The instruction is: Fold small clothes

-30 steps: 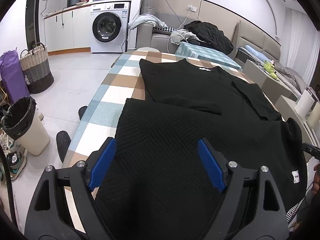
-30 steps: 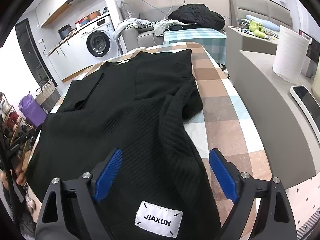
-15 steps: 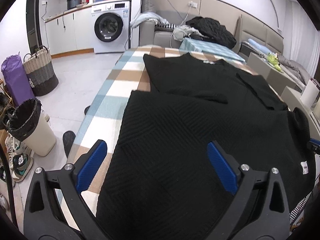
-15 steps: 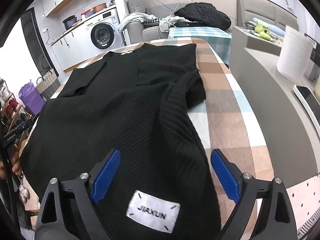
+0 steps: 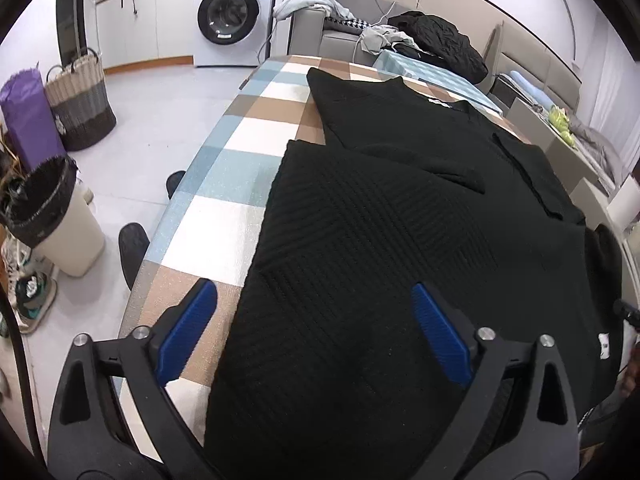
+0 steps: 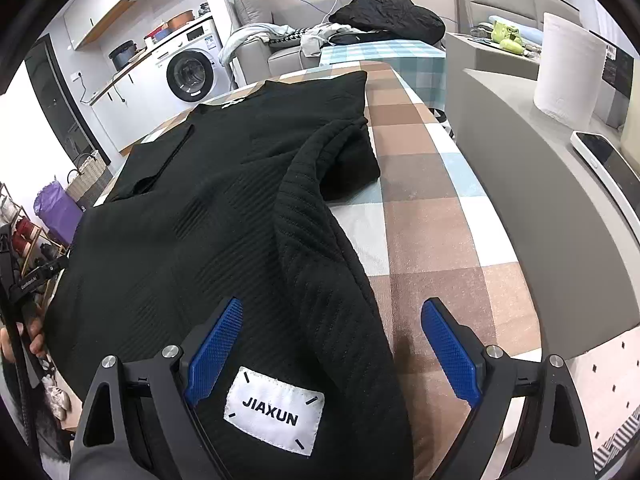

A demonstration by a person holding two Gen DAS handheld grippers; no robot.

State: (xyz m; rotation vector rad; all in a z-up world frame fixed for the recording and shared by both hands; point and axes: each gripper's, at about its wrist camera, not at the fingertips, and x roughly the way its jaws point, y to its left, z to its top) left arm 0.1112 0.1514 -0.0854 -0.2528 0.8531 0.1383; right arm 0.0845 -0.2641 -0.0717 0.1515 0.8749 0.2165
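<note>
A black knit sweater (image 5: 380,240) lies spread on the checked table (image 5: 240,152), its near hem hanging over the front edge. It also shows in the right wrist view (image 6: 224,208), with a white JIAXUN label (image 6: 274,416) near the hem and one sleeve bunched toward the right (image 6: 348,160). My left gripper (image 5: 314,332) is open over the sweater's left hem corner, holding nothing. My right gripper (image 6: 334,352) is open over the hem by the label, holding nothing.
A grey counter (image 6: 540,184) with a paper roll (image 6: 568,76) and a phone (image 6: 612,168) runs along the table's right side. A bin (image 5: 52,216), a basket (image 5: 80,112) and shoes stand on the floor at left. A sofa with clothes (image 5: 420,40) is behind the table.
Both grippers have drawn back toward the near hem and sit slightly lower. The left gripper has shifted left, so its left finger is over bare table. Both stay open; the sweater has not moved.
</note>
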